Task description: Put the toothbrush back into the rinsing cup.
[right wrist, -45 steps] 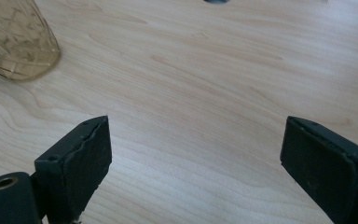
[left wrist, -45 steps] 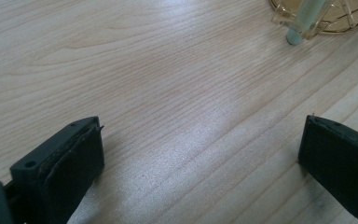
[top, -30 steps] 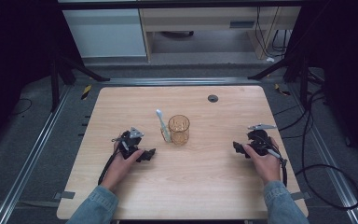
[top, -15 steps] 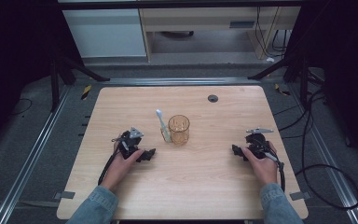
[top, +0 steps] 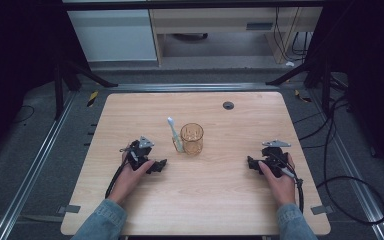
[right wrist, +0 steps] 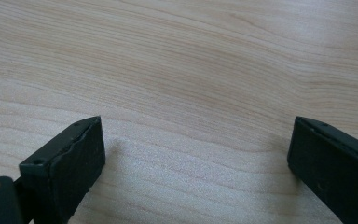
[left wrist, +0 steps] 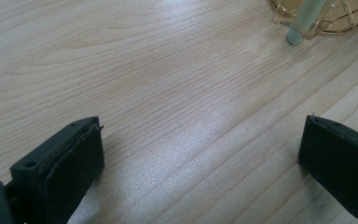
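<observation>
While the amber cup [top: 192, 138] and toothbrush [top: 172, 132] stand between them, nearer the left gripper [top: 159, 165], both it and the right gripper [top: 250, 163] gape wide, holding nothing.

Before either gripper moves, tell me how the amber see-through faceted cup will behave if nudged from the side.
The amber see-through faceted cup looks thin-walled and empty, so probably light; it would likely slide on the smooth wooden table rather than resist. The pale toothbrush leans against its side, so a nudge would probably drop it. Standing upright, the cup may tip if pushed high.
</observation>
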Action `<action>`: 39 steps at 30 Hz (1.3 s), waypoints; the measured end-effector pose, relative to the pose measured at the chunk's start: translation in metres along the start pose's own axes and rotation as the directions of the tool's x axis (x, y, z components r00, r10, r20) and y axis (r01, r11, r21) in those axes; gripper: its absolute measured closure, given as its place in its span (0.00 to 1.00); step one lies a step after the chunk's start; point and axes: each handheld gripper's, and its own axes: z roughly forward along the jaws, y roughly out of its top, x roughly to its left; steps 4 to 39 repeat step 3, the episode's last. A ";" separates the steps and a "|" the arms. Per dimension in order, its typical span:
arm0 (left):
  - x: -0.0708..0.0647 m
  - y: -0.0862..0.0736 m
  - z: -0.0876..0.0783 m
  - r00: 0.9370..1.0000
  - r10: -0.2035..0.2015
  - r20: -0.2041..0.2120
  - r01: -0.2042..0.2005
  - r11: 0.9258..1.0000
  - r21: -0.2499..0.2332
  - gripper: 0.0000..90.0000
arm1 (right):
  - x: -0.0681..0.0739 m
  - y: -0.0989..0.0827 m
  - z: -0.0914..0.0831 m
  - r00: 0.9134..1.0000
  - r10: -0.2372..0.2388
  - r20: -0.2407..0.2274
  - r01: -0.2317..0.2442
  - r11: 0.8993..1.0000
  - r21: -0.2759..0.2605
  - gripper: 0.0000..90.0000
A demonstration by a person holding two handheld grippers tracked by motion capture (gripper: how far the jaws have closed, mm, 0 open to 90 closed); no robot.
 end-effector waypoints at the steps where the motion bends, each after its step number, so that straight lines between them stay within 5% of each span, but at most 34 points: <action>1: 0.000 0.000 0.000 1.000 0.000 0.000 0.000 1.000 0.000 0.00 | 0.000 0.000 0.000 1.000 0.002 -0.001 -0.002 1.000 0.000 0.05; 39: 0.000 0.000 0.000 1.000 0.001 0.000 -0.001 1.000 0.000 0.00 | 0.001 -0.002 -0.002 1.000 0.009 0.008 -0.009 1.000 0.000 0.05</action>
